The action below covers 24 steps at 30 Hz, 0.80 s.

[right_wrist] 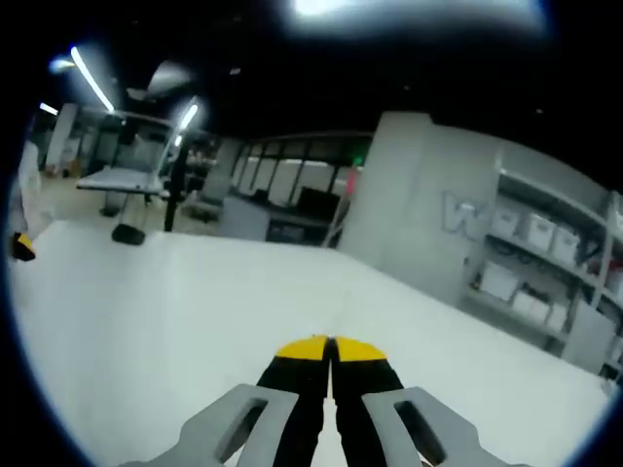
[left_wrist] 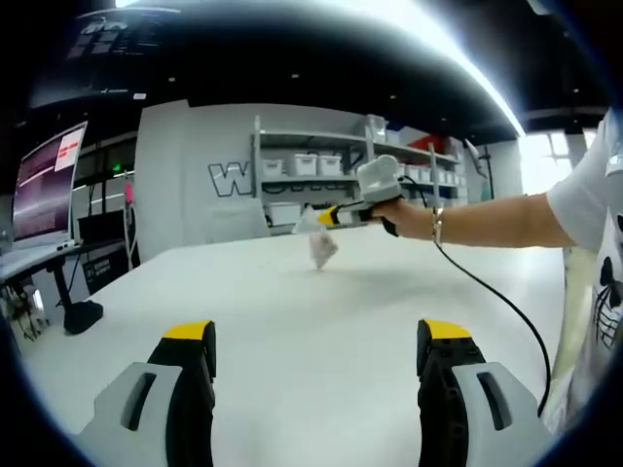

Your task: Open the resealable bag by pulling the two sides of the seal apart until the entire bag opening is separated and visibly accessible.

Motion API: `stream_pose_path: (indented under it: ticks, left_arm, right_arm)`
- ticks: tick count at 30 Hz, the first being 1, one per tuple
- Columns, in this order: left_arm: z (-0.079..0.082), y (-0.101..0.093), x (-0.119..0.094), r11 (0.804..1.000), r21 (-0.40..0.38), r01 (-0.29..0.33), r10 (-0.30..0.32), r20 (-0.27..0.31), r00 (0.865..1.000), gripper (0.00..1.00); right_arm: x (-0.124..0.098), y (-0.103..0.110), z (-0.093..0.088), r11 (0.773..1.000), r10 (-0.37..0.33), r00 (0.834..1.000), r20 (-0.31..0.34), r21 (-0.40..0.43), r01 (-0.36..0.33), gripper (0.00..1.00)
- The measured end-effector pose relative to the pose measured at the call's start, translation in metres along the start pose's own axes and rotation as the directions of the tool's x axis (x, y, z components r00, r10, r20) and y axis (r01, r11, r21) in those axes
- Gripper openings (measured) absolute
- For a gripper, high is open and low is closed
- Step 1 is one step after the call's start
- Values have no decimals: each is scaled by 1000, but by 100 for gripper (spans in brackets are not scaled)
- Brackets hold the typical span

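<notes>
hanging: the resealable bag (left_wrist: 321,247) dangles above the white table (left_wrist: 292,331), pinched at its top edge by the right gripper (left_wrist: 321,218), seen from the left gripper view.
bag: small, pale and translucent, crumpled; whether the seal is parted is too small to tell; its lower end is close to the tabletop, contact unclear.
right gripper: jaws pressed together, yellow tips meeting, in the right gripper view (right_wrist: 331,348); from its own camera the bag cannot be made out between the tips.
left gripper: jaws (left_wrist: 316,336) spread wide, yellow-tipped, nothing between them, poised over the near part of the table, well apart from the bag.
hand: a person's hand (left_wrist: 404,212) grips the right gripper's handle, wristband on, black cable (left_wrist: 487,292) trailing down from it to the right.
person: white sleeve and printed shirt (left_wrist: 599,263) at the right edge.
surroundings: shelving with white bins (left_wrist: 311,165) against a grey wall behind the bag; a lit monitor (left_wrist: 44,180) on a stand to the left; ceiling light strips (right_wrist: 90,80) in the right gripper view.
</notes>
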<state>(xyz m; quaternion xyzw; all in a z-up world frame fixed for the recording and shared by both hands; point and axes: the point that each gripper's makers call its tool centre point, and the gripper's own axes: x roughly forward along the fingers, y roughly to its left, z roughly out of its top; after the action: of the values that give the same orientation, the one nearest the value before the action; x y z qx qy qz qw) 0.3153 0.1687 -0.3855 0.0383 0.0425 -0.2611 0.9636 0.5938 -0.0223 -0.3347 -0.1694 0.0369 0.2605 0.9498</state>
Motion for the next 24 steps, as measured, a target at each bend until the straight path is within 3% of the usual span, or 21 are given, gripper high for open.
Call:
stream_pose_path:
  ticks: [11, 24]
  left_arm:
    - [1, 2, -3, 1000, 5, -3, 3, 2, 1000, 84]
    - [0, 2, -1, 1000, 7, 6, -6, -2, 1000, 84]
  right_arm:
    - [-2, 4, 12, 1000, 6, 1000, 23, -6, -6, 0]
    - [-11, 5, 6, 1000, 4, 1000, 18, 4, -4, 0]
